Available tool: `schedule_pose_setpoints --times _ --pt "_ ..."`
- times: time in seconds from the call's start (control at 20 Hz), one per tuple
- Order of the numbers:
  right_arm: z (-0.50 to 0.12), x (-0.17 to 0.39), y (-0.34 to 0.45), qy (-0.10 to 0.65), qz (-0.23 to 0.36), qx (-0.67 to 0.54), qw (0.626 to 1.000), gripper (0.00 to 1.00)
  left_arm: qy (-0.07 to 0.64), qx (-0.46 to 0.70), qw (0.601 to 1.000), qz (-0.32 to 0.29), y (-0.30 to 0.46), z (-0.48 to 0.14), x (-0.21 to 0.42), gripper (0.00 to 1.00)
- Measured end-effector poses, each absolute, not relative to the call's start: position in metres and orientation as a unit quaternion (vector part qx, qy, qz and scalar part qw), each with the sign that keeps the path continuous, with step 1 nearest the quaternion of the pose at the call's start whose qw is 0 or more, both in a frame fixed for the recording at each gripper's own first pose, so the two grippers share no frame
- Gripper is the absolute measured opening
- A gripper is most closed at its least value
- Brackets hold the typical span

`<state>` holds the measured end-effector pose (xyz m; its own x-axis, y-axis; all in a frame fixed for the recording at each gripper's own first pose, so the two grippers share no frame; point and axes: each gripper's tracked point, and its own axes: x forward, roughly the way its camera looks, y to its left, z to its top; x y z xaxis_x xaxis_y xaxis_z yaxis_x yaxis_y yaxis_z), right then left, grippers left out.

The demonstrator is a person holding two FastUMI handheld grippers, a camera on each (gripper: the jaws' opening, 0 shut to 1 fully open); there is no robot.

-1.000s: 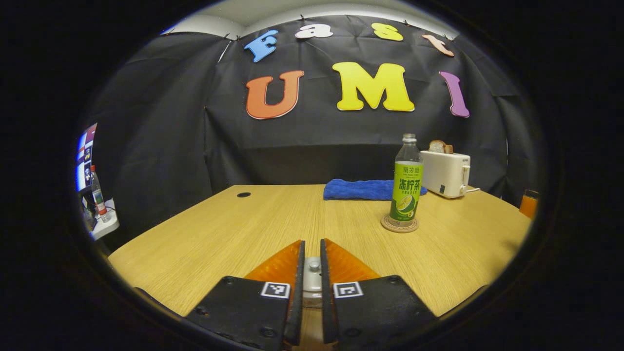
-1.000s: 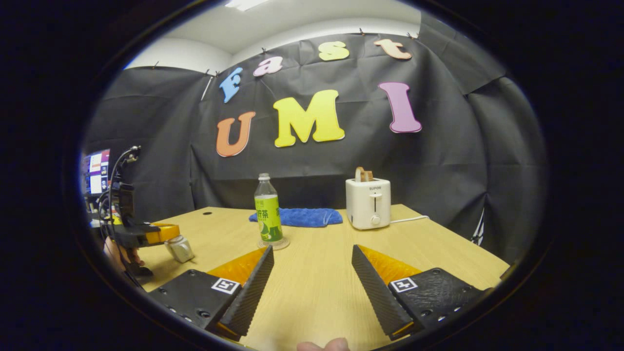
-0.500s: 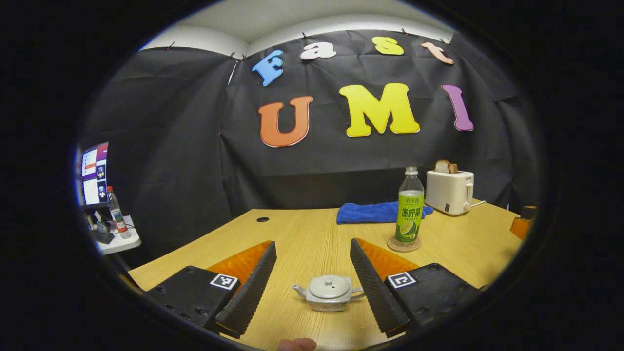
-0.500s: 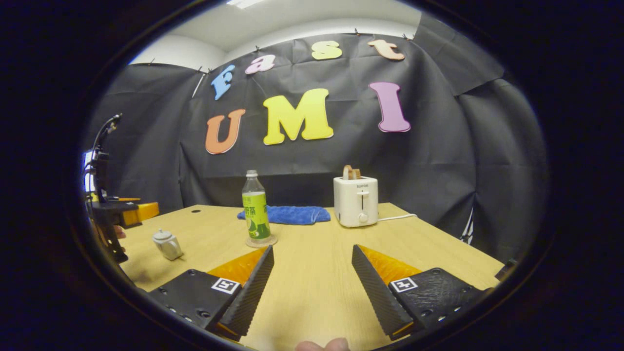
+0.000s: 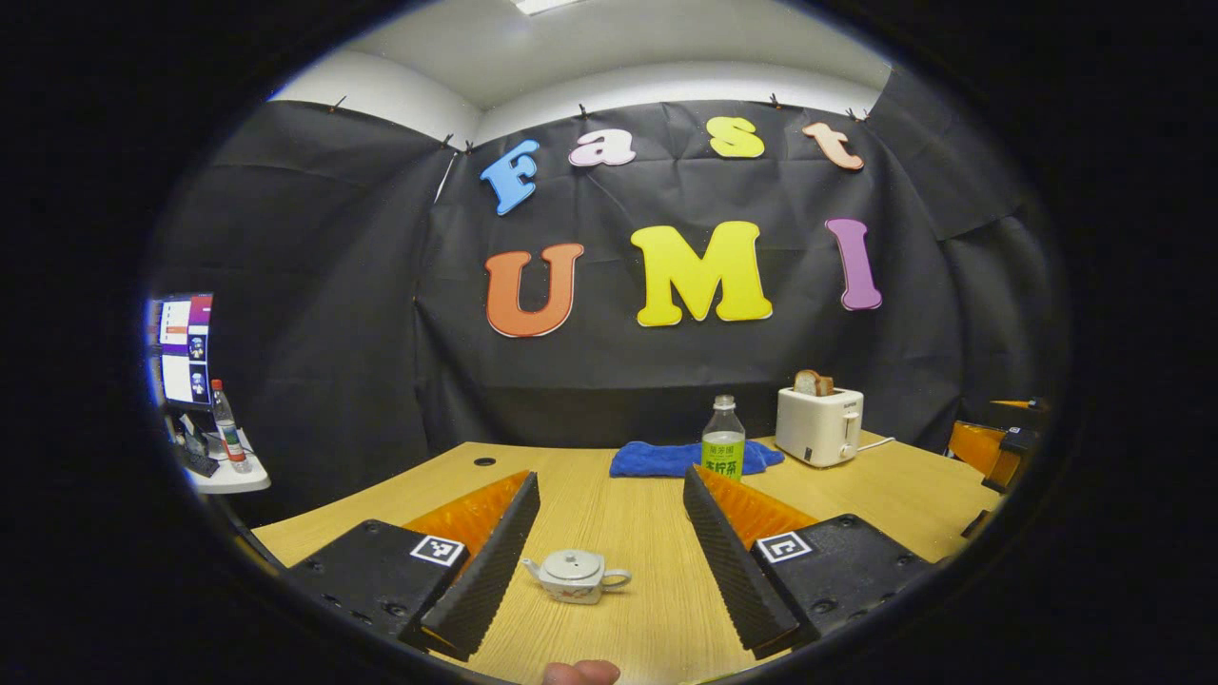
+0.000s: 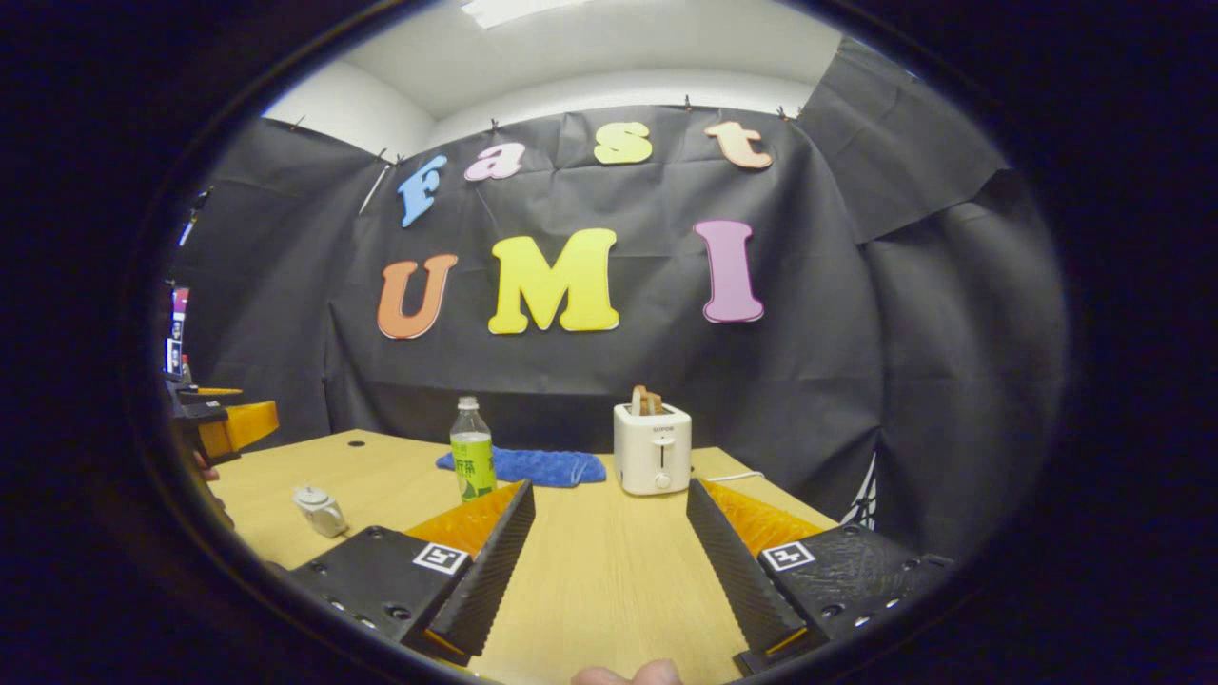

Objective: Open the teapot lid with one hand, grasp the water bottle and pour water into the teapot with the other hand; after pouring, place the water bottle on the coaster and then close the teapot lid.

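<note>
One small pale teapot (image 5: 577, 576), lid on, sits on the wooden tabletop (image 5: 618, 514) in the left gripper view, framed in the gap between the spread fingers of the left tool (image 5: 609, 552), which is released and grips nothing. Half a second ago the pot stood larger and closer in that gap; the tool has since pulled back and risen. Beyond the right finger, the green-labelled water bottle (image 5: 723, 445) stands upright, its base and the coaster hidden behind the finger, with a blue towel (image 5: 666, 459) just behind it and a white toaster (image 5: 818, 426) with bread in its slot to the right. At the far right edge of that view the other tool appears. A monitor (image 5: 181, 347) and a second bottle (image 5: 226, 430) sit on a side shelf at left.

The right gripper view takes in the teapot (image 6: 321, 511) well off to the left of the right tool (image 6: 609, 552), whose fingers also stand apart and empty over bare tabletop (image 6: 609, 571). The water bottle (image 6: 472, 462) stands beyond its left finger, the towel (image 6: 533, 466) and toaster (image 6: 652, 447) farther back. At the left rim the left tool (image 6: 224, 428) hangs above the tabletop. A fingertip (image 6: 628, 675) pokes in at the bottom edge.
</note>
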<state>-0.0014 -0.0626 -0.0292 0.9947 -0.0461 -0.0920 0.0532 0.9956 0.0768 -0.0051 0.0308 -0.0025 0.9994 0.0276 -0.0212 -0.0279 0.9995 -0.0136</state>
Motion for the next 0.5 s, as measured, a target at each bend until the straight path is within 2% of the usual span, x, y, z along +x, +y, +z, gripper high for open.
schedule_pose_setpoints --times 0.35,0.4,0.5 --pt "-0.012 -0.023 -0.039 0.035 -0.029 0.029 0.999 0.96 -0.008 -0.020 1.000 -0.015 0.009 0.016 -0.022 0.95" --pt "-0.010 -0.024 -0.037 0.035 -0.031 0.027 0.999 0.92 -0.008 -0.023 1.000 -0.013 0.011 0.014 -0.022 0.95" --pt "-0.006 -0.023 -0.034 0.033 -0.034 0.014 0.999 0.95 -0.005 -0.030 0.999 -0.015 0.009 0.013 -0.021 0.95"
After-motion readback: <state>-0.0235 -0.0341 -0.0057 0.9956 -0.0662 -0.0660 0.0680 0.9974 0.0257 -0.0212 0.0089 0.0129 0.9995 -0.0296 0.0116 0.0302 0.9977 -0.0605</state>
